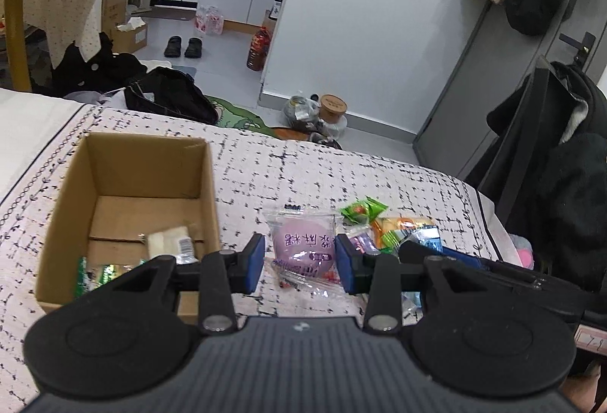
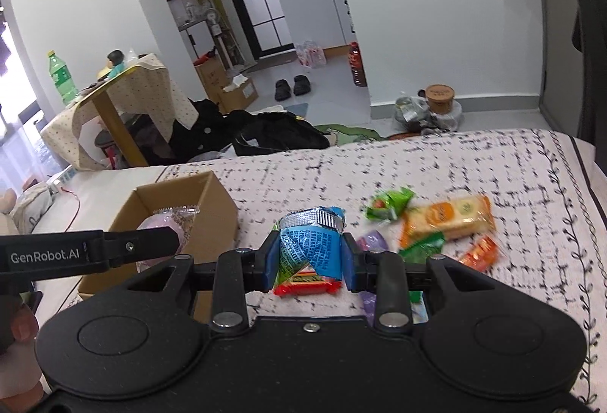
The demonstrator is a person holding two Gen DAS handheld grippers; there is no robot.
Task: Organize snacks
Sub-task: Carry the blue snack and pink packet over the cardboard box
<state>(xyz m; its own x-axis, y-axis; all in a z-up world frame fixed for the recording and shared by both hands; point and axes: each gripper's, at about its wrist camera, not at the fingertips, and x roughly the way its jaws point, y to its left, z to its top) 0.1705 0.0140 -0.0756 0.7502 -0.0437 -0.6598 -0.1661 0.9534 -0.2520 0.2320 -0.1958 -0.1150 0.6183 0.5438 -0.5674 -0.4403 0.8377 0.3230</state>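
Snacks: purple bun pkt [image 1: 303, 248] clear wrap, blue pkt [image 2: 309, 248] crinkled w/ foil top.

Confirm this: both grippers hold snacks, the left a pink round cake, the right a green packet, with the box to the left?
Not quite. The right gripper holds a blue packet, per the right wrist view. The left gripper does hold the pink cake, box left.

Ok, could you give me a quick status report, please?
Left gripper shut on purple packet. Right gripper shut on blue packet. Box open, few snacks inside. Nothing seen blocking it.
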